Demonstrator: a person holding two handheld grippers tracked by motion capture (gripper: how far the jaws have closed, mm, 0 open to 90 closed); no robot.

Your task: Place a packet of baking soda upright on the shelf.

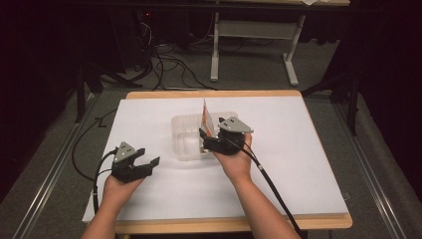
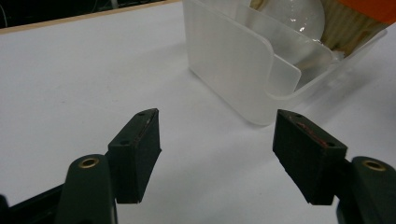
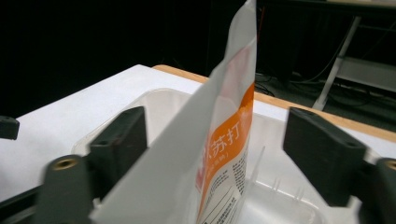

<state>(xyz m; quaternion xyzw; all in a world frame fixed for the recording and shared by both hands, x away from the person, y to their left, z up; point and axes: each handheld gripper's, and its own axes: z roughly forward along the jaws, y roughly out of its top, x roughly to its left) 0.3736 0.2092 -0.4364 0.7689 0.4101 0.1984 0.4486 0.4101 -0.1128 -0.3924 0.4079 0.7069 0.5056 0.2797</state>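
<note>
The packet (image 3: pixel 219 140), white with an orange band and printed characters, stands on edge in the tub (image 1: pixel 185 130), leaning at the tub's far right side. In your right claw view it rises between the two jaws; both pads stand clear of it, so nothing is gripped. Your right claw (image 1: pixel 208 141) has its jaws wide, hanging at the tub's right near corner, its tips over the rim. The hand (image 1: pixel 234 158) behind it comes up from the near edge of the bench (image 1: pixel 298 164), with the cable trailing back along the forearm.

The tub is clear plastic, roughly square, and sits on the white sheet near the middle of the bench. In your left claw view its frosted wall curves round close ahead and to the right, and a rounded clear shape shows inside it, beside the packet's orange print.

Your left claw (image 1: pixel 149 165) is well to the left of the tub and nearer to you, low over the sheet. Its jaws are wide too, with only bare sheet between them.
</note>
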